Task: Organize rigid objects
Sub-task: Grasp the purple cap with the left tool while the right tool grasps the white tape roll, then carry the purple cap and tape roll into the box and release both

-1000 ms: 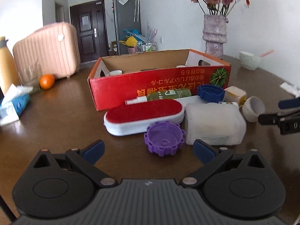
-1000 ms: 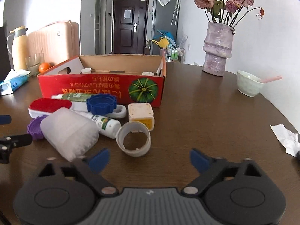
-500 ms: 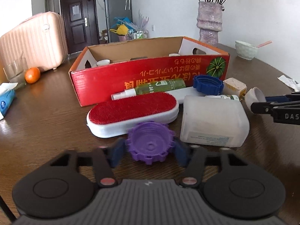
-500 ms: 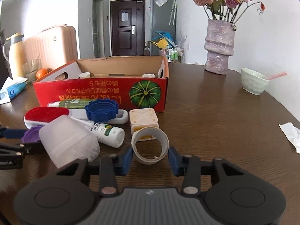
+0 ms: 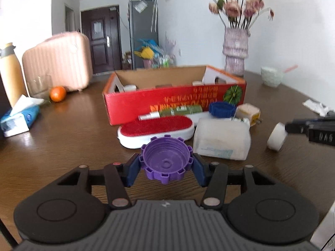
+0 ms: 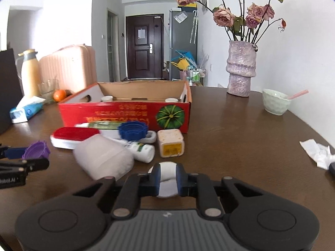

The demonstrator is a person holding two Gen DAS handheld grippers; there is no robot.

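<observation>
My left gripper [image 5: 166,168] is clamped on the purple cap [image 5: 166,160], a ribbed, notched plastic lid held open side up, clear of the table [image 5: 62,142]. My right gripper [image 6: 168,179] is pinched together on the white ring [image 6: 168,172], its thin wall squeezed between the blue pads.

My right camera shows that ring only as a pale sliver between the fingers; my left camera shows it whole [image 5: 276,136], a short white band lifted off the wood at the right. My right camera likewise shows the purple cap [image 6: 36,149] from the side.

Just beyond lie a frosted, soft-cornered plastic jug [image 5: 222,139] on its side and a brush [image 5: 156,130] with a white body and a red bristly face. Behind these are a blue notched cap [image 6: 133,130], a small white bottle [image 6: 140,148], a cream cube [image 6: 170,143] and a green spray bottle [image 5: 173,112] against the box.

The red cardboard box [image 5: 173,102] stands open-topped mid-table, small white lids inside. Near the far edge stand a lumpy lilac vase [image 6: 240,69] of dried roses and a dimpled pale bowl [image 6: 275,102].
</observation>
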